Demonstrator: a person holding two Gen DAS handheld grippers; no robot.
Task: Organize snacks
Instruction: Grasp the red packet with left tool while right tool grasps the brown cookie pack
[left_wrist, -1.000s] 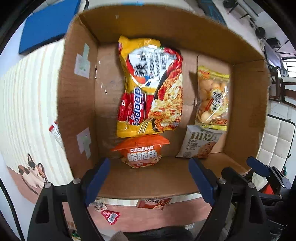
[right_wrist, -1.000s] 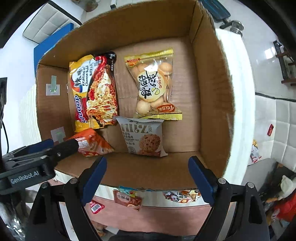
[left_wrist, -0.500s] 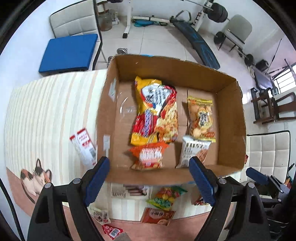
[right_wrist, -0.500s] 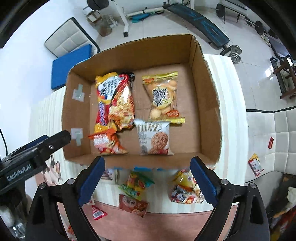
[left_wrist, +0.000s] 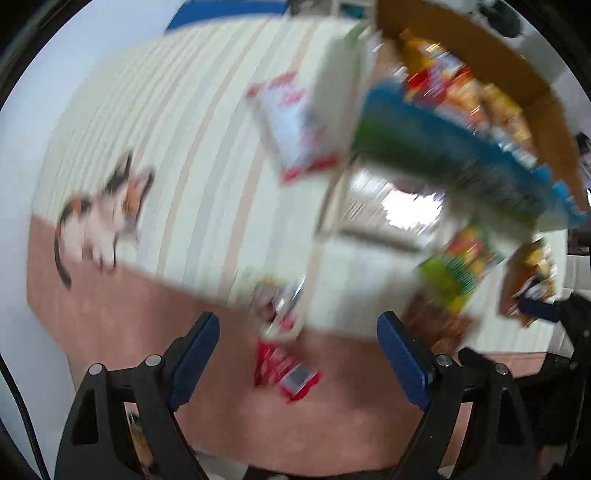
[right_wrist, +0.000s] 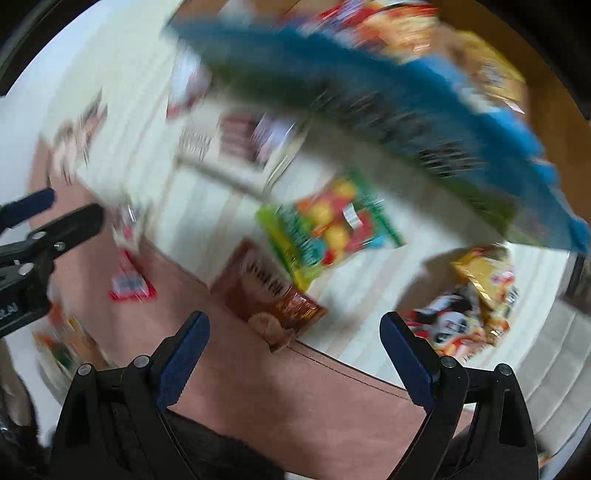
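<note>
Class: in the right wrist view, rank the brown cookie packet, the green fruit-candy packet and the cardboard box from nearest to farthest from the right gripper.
1. Brown cookie packet, just ahead of the right gripper.
2. Green fruit-candy packet, beyond it.
3. Cardboard box, top right, farthest.

Left wrist view: all print smeared, unreadable.
Brown packet (right_wrist: 271, 291): blurred dark letters, unreadable.
Left claw (right_wrist: 22, 306) body: white letters "AI", remainder cut off.

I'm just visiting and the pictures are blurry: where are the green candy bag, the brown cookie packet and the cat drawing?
green candy bag (right_wrist: 328, 229), right wrist view, printed middle.
brown cookie packet (right_wrist: 271, 286), right wrist view, its front.
cat drawing (left_wrist: 107, 214), left wrist view, its body.
</note>
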